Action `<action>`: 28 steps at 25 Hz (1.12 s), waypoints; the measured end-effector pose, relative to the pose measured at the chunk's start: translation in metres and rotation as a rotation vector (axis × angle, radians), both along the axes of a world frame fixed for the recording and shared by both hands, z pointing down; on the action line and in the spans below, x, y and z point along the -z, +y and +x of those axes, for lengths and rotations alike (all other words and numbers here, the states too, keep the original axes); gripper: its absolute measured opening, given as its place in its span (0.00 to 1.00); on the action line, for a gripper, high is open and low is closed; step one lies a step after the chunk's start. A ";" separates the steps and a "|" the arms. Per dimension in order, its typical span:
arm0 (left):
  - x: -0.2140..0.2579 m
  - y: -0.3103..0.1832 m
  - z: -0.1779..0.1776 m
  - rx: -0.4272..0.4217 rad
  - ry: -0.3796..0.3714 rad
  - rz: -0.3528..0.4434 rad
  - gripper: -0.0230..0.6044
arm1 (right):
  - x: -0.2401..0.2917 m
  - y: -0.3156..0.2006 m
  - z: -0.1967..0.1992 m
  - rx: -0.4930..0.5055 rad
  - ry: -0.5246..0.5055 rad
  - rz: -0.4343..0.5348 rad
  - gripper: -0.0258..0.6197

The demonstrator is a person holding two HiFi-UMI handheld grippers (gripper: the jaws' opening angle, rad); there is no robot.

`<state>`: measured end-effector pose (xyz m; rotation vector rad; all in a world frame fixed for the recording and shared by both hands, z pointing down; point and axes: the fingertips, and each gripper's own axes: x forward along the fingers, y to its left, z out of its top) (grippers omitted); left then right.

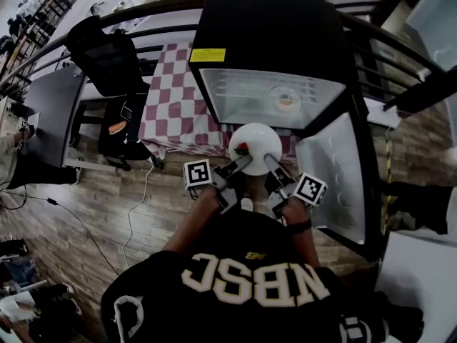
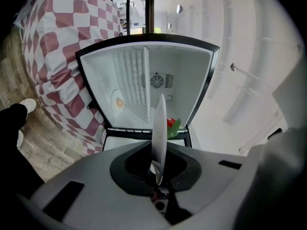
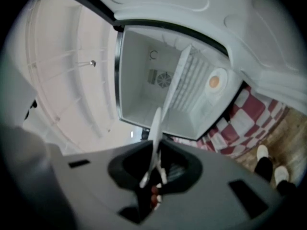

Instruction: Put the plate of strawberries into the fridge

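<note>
Now left gripper (image 1: 246, 161) and right gripper (image 1: 270, 160) each clamp the rim of the white plate (image 1: 255, 140). Plate with a strawberry (image 1: 243, 148) is just outside the open fridge (image 1: 271, 41), not yet inside.

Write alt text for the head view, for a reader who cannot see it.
Seen from above, a person holds a white plate with a strawberry by its near rim, the left gripper and right gripper both clamped on it, before an open black fridge. Its door stands open at the right; a checked cloth lies left.
</note>
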<state>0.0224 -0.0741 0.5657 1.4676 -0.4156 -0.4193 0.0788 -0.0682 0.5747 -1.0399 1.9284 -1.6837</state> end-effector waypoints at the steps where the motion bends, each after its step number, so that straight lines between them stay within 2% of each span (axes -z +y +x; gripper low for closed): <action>1: 0.000 -0.009 0.000 -0.004 -0.007 0.000 0.09 | 0.000 -0.009 0.000 -0.002 0.001 0.006 0.11; 13: 0.007 -0.105 0.011 -0.062 -0.038 0.016 0.09 | 0.005 -0.102 0.012 -0.064 0.005 0.009 0.11; 28: -0.011 -0.167 0.019 -0.064 -0.050 -0.032 0.09 | -0.002 -0.164 0.017 -0.093 -0.007 -0.012 0.11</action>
